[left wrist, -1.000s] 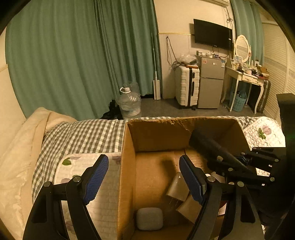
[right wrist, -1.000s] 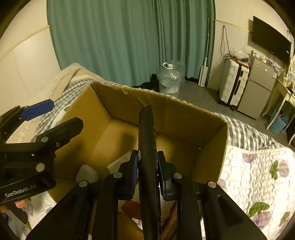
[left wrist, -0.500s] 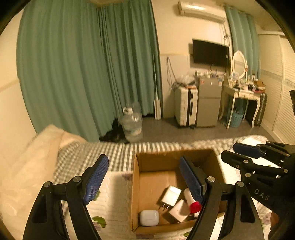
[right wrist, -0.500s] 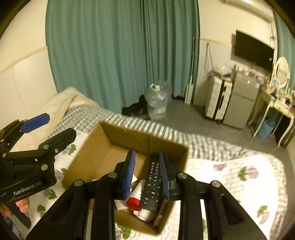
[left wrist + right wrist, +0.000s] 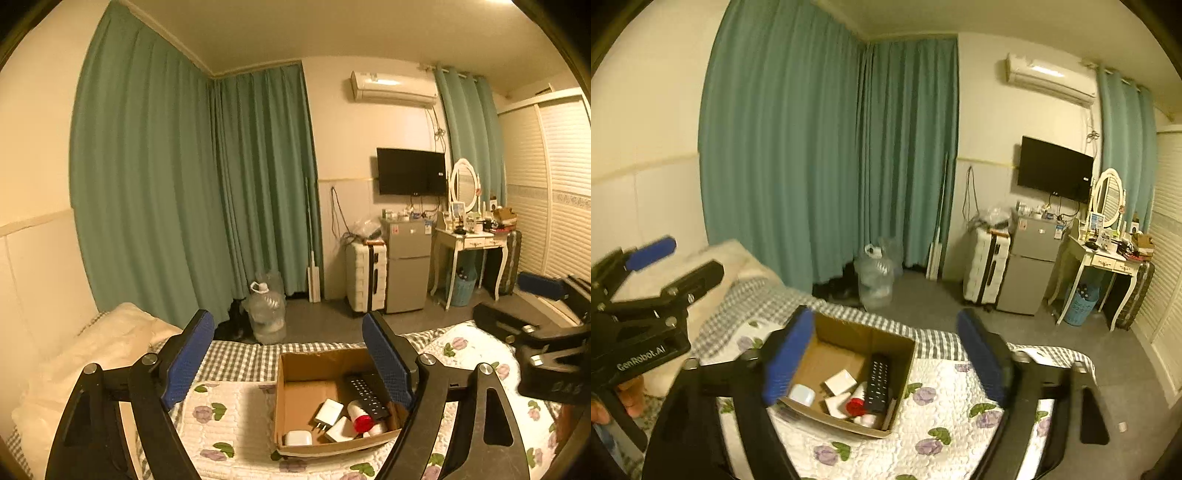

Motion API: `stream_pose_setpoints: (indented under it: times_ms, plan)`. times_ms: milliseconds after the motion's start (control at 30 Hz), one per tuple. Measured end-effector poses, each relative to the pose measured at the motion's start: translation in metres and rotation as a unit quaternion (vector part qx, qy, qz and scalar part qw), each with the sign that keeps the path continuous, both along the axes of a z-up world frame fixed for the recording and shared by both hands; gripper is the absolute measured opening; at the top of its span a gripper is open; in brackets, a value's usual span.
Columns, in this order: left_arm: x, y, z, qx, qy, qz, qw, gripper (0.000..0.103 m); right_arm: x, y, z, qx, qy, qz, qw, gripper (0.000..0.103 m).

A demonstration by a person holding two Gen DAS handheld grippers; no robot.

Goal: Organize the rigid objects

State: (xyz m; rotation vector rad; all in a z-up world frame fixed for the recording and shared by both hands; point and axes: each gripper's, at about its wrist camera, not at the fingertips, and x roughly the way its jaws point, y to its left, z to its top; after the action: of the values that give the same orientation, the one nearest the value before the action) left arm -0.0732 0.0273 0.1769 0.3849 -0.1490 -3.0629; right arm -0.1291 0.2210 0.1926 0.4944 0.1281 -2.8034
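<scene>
An open cardboard box [image 5: 295,363] [image 5: 905,363] sits on the flowered quilt. Inside lie a black remote control [image 5: 366,396] [image 5: 878,382], a red-capped white bottle [image 5: 364,421] [image 5: 857,404], white chargers [image 5: 330,410] [image 5: 840,382] and a white earbud case [image 5: 297,438] [image 5: 802,394]. My left gripper [image 5: 290,363] is open and empty, high above the box. My right gripper [image 5: 884,358] is open and empty, also raised well above the box. Each gripper shows at the edge of the other's view.
The quilt [image 5: 229,410] covers the bed, with a checked sheet [image 5: 236,360] and cream pillows [image 5: 103,343] at the left. Beyond the bed stand a water jug [image 5: 266,314], a white suitcase [image 5: 366,275], a small fridge [image 5: 408,264] and a dressing table [image 5: 469,242].
My right gripper let go of the remote into the box and opened wide. Both grippers rose up and back from the box, which now looks small and far below.
</scene>
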Motion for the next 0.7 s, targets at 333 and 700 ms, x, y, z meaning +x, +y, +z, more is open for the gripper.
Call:
stream_pose_setpoints:
  times_ms: [333, 700]
  plan:
    - [0.011, -0.001, -0.037, 0.007, -0.002, -0.010, 0.9999, 0.086, 0.032, 0.016, -0.029, -0.029, 0.020, -0.052, 0.998, 0.103]
    - [-0.004, 0.000, -0.124, -0.005, -0.060, -0.010, 0.9982, 0.086, 0.027, 0.013, -0.131, -0.040, -0.003, -0.074, 0.996, 0.103]
